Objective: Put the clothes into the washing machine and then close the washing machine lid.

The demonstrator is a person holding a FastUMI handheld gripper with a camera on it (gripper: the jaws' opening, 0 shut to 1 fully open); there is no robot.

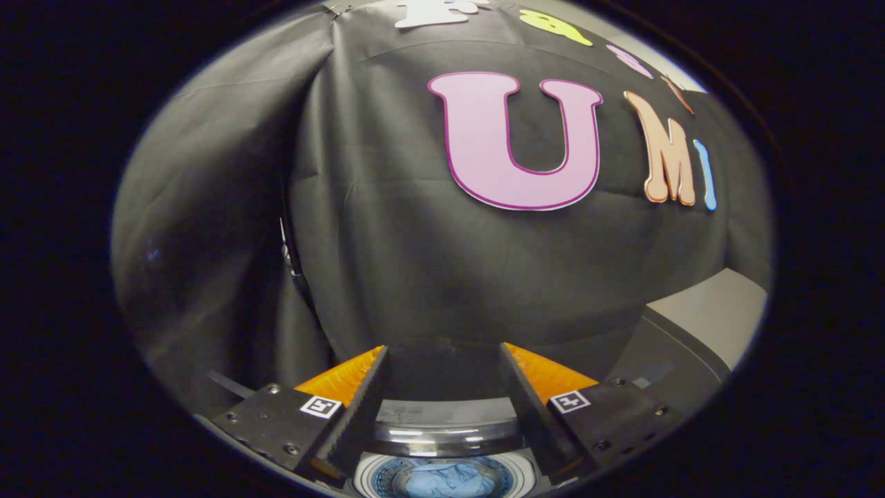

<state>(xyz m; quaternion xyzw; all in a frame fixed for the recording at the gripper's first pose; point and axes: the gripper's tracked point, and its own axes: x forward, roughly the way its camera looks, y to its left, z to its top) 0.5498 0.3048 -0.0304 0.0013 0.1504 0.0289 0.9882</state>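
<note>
My gripper (pixel 442 354) is open, its two orange-and-black fingers (pixel 359 387) spread wide with nothing between them. It is held high, facing the black cloth wall. Far below, between the finger bases, lies the washing machine's round drum opening (pixel 442 476) with blue clothes (pixel 442 482) inside it. Just beyond the drum a dark glossy curved band (pixel 442 432) of the machine's top shows, possibly the raised lid; I cannot tell for sure.
A grey box-like surface (pixel 705 325) stands to the right of the right finger, against the wall. The black cloth wall (pixel 415 263) hangs close ahead, with a fold and a thin cable (pixel 294 263) to the left.
</note>
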